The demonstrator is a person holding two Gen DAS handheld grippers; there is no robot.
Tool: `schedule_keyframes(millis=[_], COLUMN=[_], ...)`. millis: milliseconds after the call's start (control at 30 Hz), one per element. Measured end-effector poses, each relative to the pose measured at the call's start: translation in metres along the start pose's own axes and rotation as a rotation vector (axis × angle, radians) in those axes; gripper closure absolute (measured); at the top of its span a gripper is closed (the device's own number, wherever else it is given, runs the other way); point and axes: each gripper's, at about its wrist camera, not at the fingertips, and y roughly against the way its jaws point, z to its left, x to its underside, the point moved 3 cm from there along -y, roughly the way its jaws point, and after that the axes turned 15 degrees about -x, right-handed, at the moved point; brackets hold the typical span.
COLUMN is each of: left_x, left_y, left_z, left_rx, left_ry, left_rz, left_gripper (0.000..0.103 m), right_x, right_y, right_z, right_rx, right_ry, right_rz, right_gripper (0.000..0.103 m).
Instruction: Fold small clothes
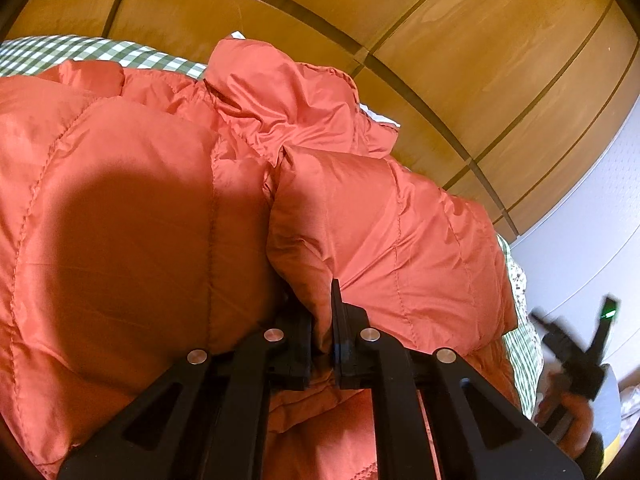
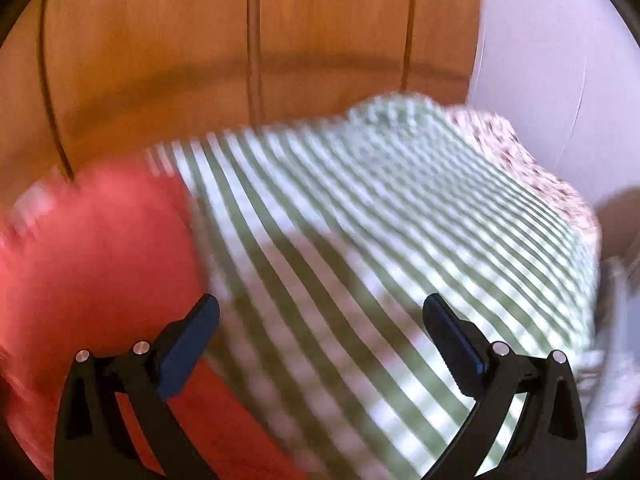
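Observation:
An orange quilted puffer jacket (image 1: 152, 208) fills most of the left wrist view, lying on a green-and-white checked cloth (image 1: 100, 54). My left gripper (image 1: 322, 308) is shut on a fold of the jacket's edge. The right gripper shows blurred at the far right of that view (image 1: 576, 352), held in a hand. In the blurred right wrist view my right gripper (image 2: 320, 320) is open and empty above the checked cloth (image 2: 380, 240), with the orange jacket (image 2: 100, 260) to its left.
Wooden panelled doors (image 1: 400, 20) stand behind the bed. A white wall (image 2: 560, 60) is to the right. A floral-patterned fabric (image 2: 540, 176) lies at the cloth's far right edge.

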Motion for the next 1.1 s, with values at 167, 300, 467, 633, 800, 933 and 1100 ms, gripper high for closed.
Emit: schedule_keyframes(millis=[167,300,467,633,800,933,1100], left_x=[0.000,0.000,0.001,-0.002,-0.014,-0.024,-0.034], left_y=[0.000,0.000,-0.002,0.010,0.058,0.036,-0.023], left_z=[0.000,0.000,0.000,-0.001,-0.030,-0.078,-0.064], left_rx=[-0.001,-0.003,-0.001,-0.017,-0.082,-0.172,-0.304], left_ry=[0.000,0.000,-0.005,0.002,-0.043,-0.240,-0.304], left_rz=[0.000,0.001,0.004,0.006,-0.131,-0.097,-0.046], left_gripper=[0.096,0.096,0.094,0.086,0.068,0.068,0.068], right_x=[-0.014,-0.010,0.010,0.014,0.008,0.004,0.007], right_y=[-0.049,-0.105,-0.145,-0.140,-0.130,-0.113,-0.124], right_z=[0.046,0.057,0.033,0.025,0.034,0.040,0.032], right_rx=[-0.143,-0.091,-0.079,-0.070,-0.051,-0.032,-0.011], right_ry=[0.060,0.136,0.071,0.067,0.070,0.095,0.072], right_rz=[0.025,0.095,0.227,0.207,0.147,0.060,0.127], right_gripper=[0.002,0.002,0.002,0.002,0.002,0.002,0.002])
